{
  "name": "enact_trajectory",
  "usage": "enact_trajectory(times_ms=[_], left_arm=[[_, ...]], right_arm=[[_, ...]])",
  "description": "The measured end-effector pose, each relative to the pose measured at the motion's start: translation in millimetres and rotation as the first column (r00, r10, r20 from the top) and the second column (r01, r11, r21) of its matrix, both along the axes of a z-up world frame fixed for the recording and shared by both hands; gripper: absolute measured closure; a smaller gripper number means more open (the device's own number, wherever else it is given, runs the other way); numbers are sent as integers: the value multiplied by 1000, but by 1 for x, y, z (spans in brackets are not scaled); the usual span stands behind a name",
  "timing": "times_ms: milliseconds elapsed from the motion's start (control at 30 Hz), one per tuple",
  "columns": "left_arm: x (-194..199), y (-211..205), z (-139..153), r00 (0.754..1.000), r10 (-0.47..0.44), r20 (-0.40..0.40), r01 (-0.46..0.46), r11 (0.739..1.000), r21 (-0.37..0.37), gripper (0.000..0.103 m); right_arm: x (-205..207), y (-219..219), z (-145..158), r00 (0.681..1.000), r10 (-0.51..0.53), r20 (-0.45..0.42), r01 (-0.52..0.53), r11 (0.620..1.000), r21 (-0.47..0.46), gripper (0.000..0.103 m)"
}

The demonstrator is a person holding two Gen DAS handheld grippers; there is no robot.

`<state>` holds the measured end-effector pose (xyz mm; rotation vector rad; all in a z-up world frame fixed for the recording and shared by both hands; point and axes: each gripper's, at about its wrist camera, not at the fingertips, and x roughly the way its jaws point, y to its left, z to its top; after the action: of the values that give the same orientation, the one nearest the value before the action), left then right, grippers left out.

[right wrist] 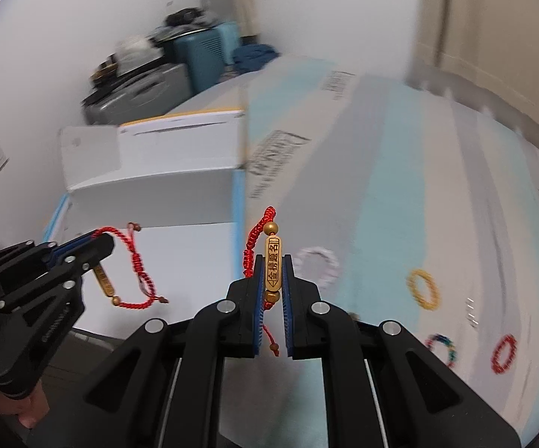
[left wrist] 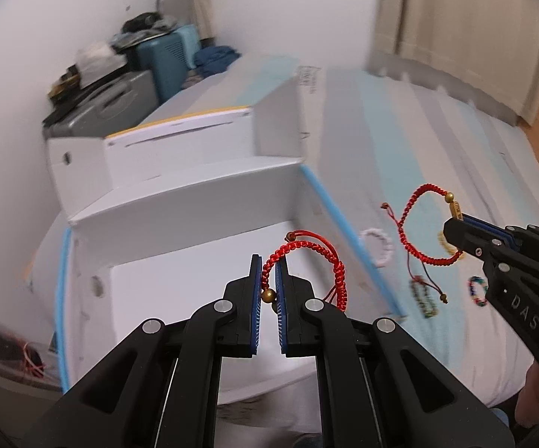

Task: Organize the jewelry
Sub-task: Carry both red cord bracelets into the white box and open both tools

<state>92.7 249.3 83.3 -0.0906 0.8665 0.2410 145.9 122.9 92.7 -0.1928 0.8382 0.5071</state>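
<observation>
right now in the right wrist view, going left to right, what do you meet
left gripper holding a red bracelet → right gripper pinching a gold charm → white bracelet → yellow bracelet → red bead bracelet

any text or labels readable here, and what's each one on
"DAS": white letters on the side of the right gripper, seen from the left wrist view.
Engraved characters on the gold bar charm of the red bracelet in that gripper: too unclear to read.
Black print on the cardboard box: too blurred to read.
</observation>
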Motion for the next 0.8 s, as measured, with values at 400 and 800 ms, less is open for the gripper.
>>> enact_trajectory(times_ms=[400, 800], left_arm=[[-5, 80, -44, 985, 100, -141, -110, 992, -66, 97], [2, 103, -92, 944, 124, -307, -155, 985, -80, 97]], right_arm=[[9, 98, -58, 978, 123, -170, -138, 988, -75, 96], [25, 125, -120, 944, 87, -320, -147, 974, -171, 95]])
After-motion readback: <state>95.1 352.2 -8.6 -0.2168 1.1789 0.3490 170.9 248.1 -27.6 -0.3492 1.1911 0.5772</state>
